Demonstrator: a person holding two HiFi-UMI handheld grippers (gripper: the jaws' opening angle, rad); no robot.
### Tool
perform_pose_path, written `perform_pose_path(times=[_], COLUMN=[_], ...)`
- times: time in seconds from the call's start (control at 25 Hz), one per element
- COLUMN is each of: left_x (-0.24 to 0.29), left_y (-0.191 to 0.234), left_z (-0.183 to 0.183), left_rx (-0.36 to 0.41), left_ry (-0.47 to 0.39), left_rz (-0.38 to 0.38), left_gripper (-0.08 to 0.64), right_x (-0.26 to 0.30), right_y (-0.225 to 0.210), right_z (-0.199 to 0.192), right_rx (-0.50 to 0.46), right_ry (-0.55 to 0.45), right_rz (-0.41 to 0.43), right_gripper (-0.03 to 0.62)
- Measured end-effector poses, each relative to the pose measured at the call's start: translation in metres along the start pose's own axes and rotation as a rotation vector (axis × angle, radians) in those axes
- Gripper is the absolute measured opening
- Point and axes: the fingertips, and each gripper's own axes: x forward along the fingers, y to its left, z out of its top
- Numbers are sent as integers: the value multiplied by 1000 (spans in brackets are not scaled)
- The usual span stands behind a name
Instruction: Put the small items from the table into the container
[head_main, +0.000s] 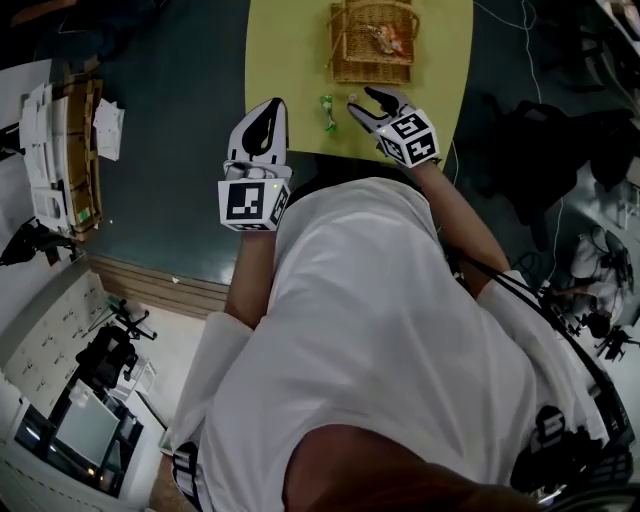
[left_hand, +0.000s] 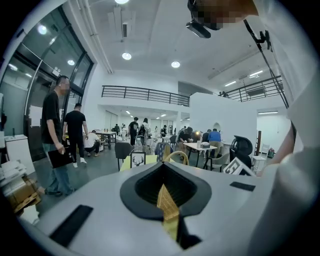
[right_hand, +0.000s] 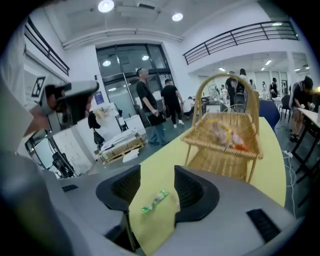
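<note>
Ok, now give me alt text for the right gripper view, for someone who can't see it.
The right gripper, jaws open, frames a small green-wrapped candy lying ungripped on the yellow table. Beyond it stands a wicker basket with a handle, holding a few wrapped items; people stand in the hall behind.
</note>
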Motion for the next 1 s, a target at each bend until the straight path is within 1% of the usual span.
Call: perform_pose_path(times=[0.04, 0.16, 0.24, 0.32, 0.52, 0.64, 0.72, 0.76, 0.8, 0.92, 1.0], left_x=[-5, -23, -36, -49, -75, -84, -95, -100, -103, -101, -100], left_y=[3, 14, 19, 24, 31, 31, 33, 35, 36, 38, 39], left_z=[-3, -8, -13, -19, -33, -47, -45, -43, -41, -50, -52], left_rx=[-2, -3, -7, -16, -40, -43, -49, -52, -55, -62, -65], left_ry=[7, 25, 44, 67, 110, 127, 134, 134, 133, 126, 120], left_rz=[10, 40, 58, 81, 148, 184, 204, 213, 221, 239, 238], left_gripper=[8, 8, 8, 8, 8, 8, 8, 8, 8, 8, 8], right_x=[14, 47, 61, 74, 104, 116, 115, 113, 112, 117, 114], right_y=[-4, -23, -35, -44, -64, -72, -70, -67, -65, -68, -64], right_z=[-20, -72, -96, -111, -136, -150, -152, -150, -147, -146, -137], right_rx=[4, 41, 57, 68, 75, 45, 22, 20, 19, -10, -13], right_ry=[43, 166, 225, 269, 348, 387, 423, 430, 428, 414, 397], right_rz=[-21, -118, -163, -181, -204, -209, -214, -213, -211, -197, -190], right_gripper=[224, 222, 222, 222, 209, 166, 150, 143, 121, 117, 117])
